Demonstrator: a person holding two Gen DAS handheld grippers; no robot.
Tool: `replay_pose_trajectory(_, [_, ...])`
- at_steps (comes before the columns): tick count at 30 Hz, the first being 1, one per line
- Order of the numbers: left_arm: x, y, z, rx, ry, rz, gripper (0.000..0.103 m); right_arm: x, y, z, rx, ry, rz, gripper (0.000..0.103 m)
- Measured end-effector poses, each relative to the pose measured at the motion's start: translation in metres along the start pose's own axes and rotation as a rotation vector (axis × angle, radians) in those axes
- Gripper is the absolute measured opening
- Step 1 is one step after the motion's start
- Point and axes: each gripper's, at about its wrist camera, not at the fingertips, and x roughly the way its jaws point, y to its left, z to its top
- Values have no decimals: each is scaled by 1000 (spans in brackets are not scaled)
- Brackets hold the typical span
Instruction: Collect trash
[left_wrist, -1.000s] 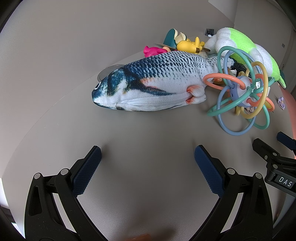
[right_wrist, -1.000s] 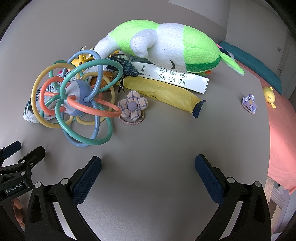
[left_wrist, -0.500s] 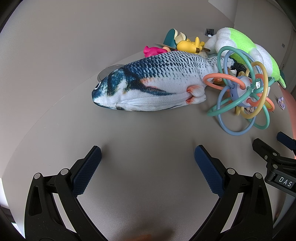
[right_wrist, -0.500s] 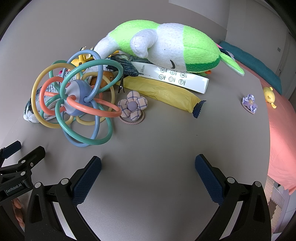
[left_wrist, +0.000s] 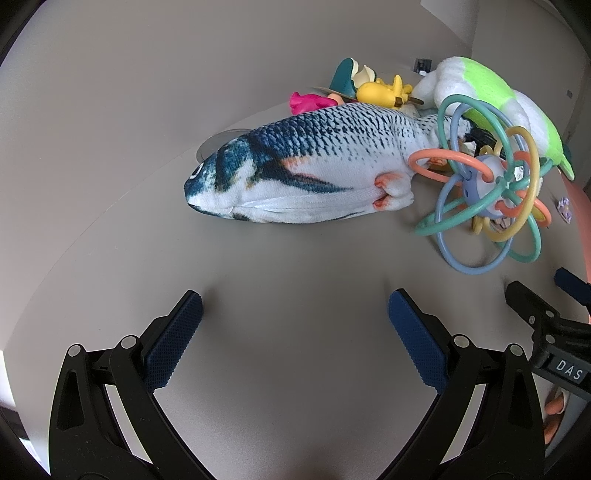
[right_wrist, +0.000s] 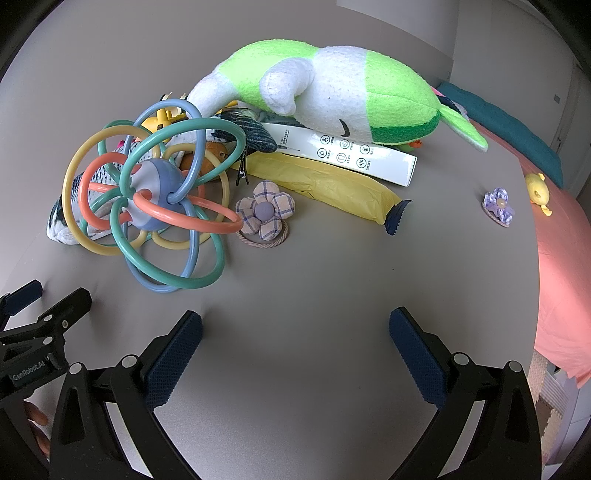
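Clutter on a grey desk (right_wrist: 332, 295). Left claw (left_wrist: 294, 328) and right claw (right_wrist: 295, 328) hover spread and empty. Likely trash, a yellow wrapper (right_wrist: 332, 184) and white carton (right_wrist: 343, 155), lies wedged under the green plush toy (right_wrist: 332, 81), beside the ring rattle (right_wrist: 155, 206) and flower hair tie (right_wrist: 264, 212). Risk: a careless reach snags rattle loops, drags the plush fish (left_wrist: 303, 166), or pinches a toy instead.

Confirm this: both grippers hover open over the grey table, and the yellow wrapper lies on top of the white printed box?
Not quite. The right wrist view shows the crinkled yellow wrapper lying on the grey table beside the white printed box, in front of it, not on top. Both grippers are open.
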Motion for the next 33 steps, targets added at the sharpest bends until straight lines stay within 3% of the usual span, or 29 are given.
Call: replay_pose_trajectory(33, [-3, -4, -1, -18, 5, 22, 97, -3, -7, -3, -35, 4, 26, 101])
